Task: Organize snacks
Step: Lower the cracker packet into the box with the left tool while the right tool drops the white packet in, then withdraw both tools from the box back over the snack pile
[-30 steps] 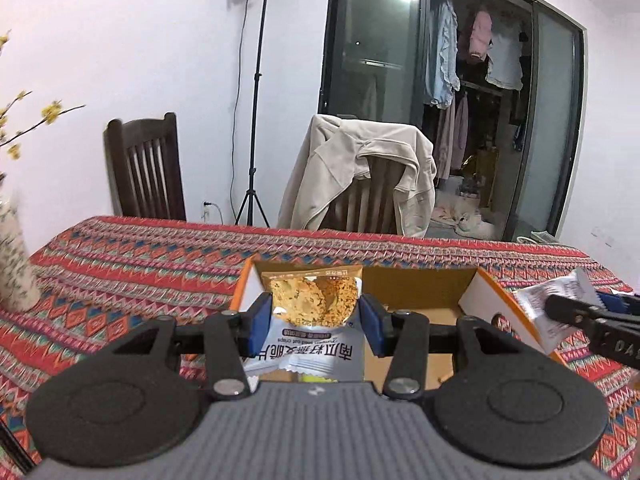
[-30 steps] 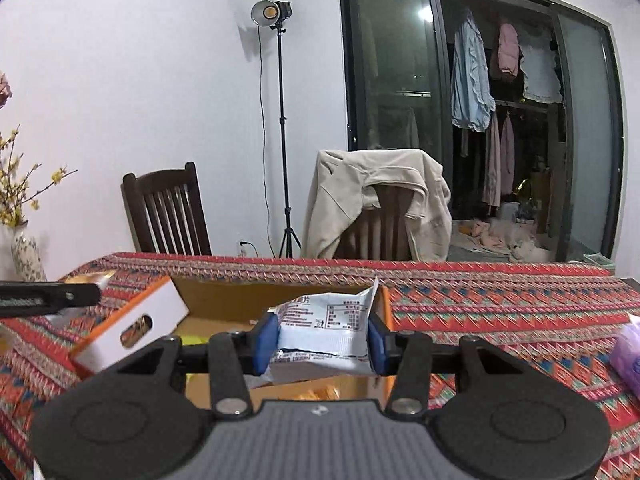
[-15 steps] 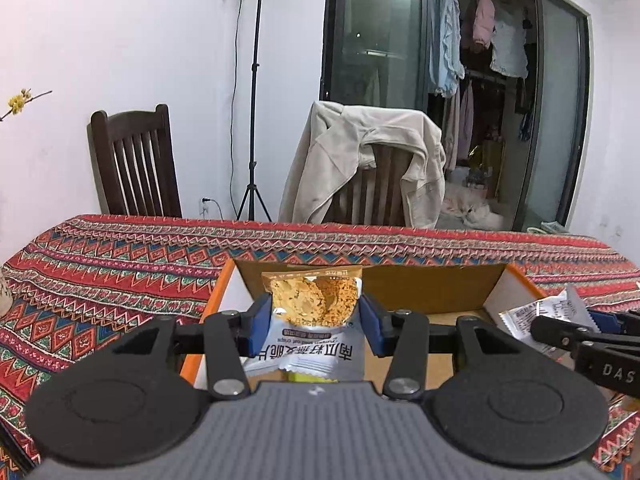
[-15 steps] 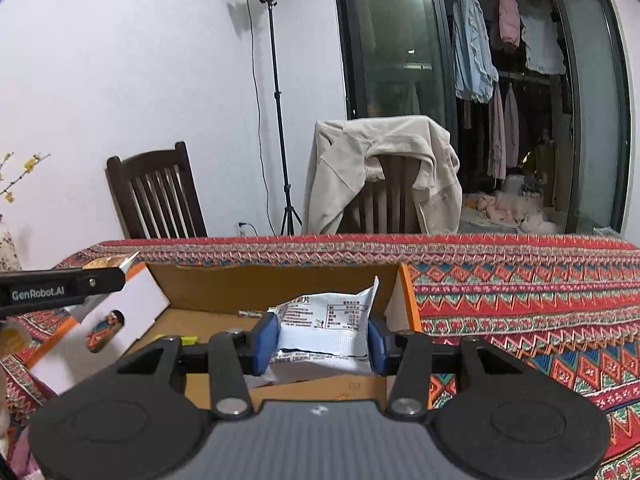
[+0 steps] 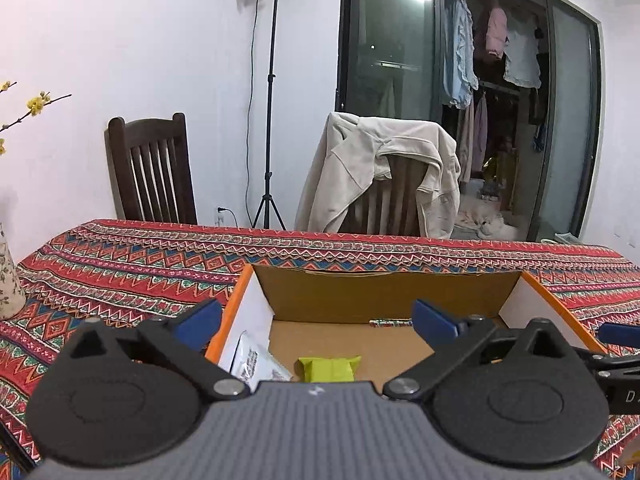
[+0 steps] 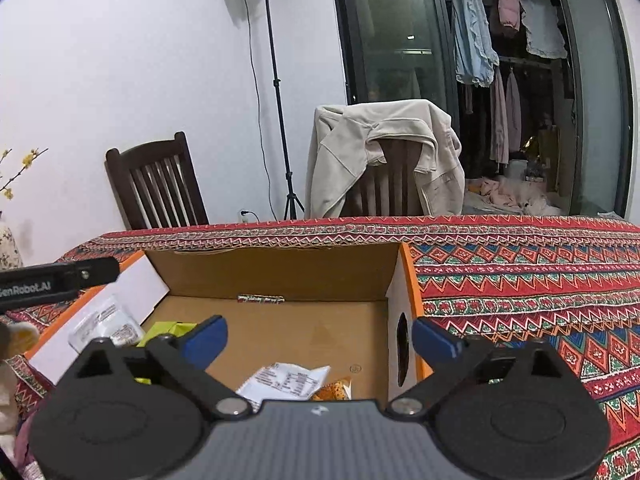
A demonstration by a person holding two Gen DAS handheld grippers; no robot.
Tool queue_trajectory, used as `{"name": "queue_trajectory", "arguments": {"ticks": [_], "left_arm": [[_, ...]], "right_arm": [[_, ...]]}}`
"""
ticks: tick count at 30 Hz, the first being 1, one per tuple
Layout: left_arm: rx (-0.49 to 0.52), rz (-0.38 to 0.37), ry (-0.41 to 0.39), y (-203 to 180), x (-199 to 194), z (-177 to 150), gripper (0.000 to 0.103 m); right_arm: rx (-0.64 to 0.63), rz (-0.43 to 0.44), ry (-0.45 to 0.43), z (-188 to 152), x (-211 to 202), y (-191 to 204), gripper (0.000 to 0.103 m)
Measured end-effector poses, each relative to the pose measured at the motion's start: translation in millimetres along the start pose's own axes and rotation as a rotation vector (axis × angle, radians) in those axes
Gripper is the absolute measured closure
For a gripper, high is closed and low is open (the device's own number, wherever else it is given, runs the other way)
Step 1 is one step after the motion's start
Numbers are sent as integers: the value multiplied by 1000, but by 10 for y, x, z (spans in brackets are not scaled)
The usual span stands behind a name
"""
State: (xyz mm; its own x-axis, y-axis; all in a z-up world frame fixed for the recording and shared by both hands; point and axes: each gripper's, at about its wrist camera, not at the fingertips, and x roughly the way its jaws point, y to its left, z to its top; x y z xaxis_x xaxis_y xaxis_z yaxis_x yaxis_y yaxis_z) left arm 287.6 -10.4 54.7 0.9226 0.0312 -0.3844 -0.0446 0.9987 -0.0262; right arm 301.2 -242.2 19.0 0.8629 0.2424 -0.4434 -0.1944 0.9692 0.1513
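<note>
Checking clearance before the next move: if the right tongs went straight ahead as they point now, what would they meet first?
Probably the far inner wall of the cardboard box; the right tongs are open above its floor, though depth is uncertain.

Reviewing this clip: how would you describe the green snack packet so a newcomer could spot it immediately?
Start at the open cardboard box with orange edges on the patterned tablecloth. On its floor, near the left wall, lies the lime-green packet, beside a white printed packet. It is the only plain, solid green wrapper; the others are white with print.
</note>
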Motion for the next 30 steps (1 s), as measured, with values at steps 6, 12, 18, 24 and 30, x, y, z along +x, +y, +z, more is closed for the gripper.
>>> {"name": "queue_trajectory", "arguments": {"ticks": [6,12,18,24,30], "left_arm": [[-22,4,3,8,-84,66,0],[-29,6,-2,54,-317,144,0],[-25,4,10,128,-628,74,0],[-30,-3,13,226,-979,-71,0],[-32,-12,27,309,-1270,-295,0]], "right_arm": [[-7,-9,-20,51,-88,33,0],[-37,-23,-47,105,-322,126,0],[-47,-17,-62,61,-653,214,0],[-62,-7,-60,-119,-994,304,0],[-68,3,-49,-357,-1297,361,0]]}}
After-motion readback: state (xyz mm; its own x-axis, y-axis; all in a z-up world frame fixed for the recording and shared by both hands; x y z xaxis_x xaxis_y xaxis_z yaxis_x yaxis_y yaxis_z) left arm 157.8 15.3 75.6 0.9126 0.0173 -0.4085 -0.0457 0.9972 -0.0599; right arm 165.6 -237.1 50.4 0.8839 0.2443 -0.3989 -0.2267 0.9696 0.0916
